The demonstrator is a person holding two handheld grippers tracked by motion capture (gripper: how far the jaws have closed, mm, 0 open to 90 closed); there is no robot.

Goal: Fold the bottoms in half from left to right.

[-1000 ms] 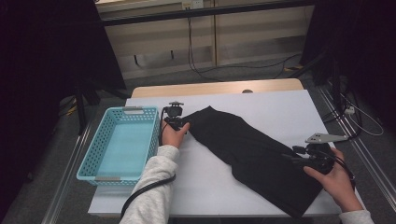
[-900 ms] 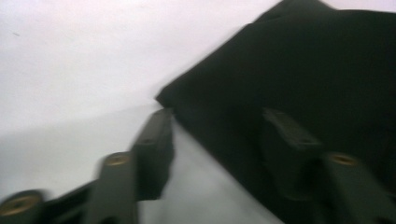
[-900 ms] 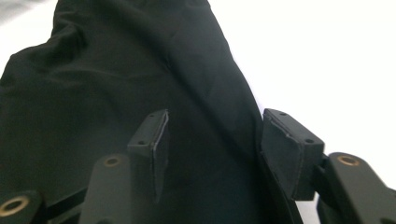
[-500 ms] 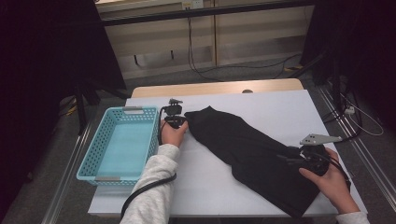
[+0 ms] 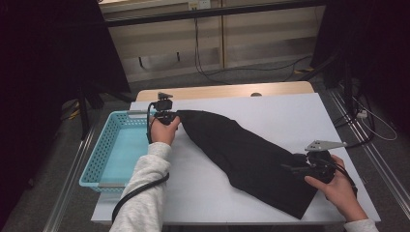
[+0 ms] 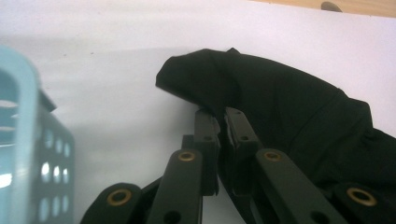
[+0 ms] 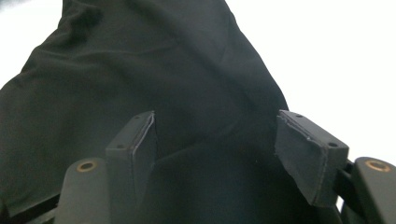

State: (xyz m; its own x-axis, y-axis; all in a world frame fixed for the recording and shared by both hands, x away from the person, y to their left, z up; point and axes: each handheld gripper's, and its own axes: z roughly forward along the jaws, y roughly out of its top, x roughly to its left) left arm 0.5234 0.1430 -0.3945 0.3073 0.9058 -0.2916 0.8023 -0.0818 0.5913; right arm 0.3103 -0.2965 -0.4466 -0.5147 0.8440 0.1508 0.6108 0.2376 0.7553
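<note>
High view: fixed above the person's side, facing forward and down, far enough to take in the whole white tabletop [image 5: 270, 111], the floor and the wall beyond.

Left gripper view: rides low on the left gripper [image 6: 219, 122], looking along its jaws, very close to the far end of the black cloth [image 6: 289, 107]; blue basket [image 6: 32, 154] at its left edge.

Right gripper view: rides on the right gripper [image 7: 224, 144], tight over the cloth's near end.

All three views share the black cloth and the tabletop around it.
</note>
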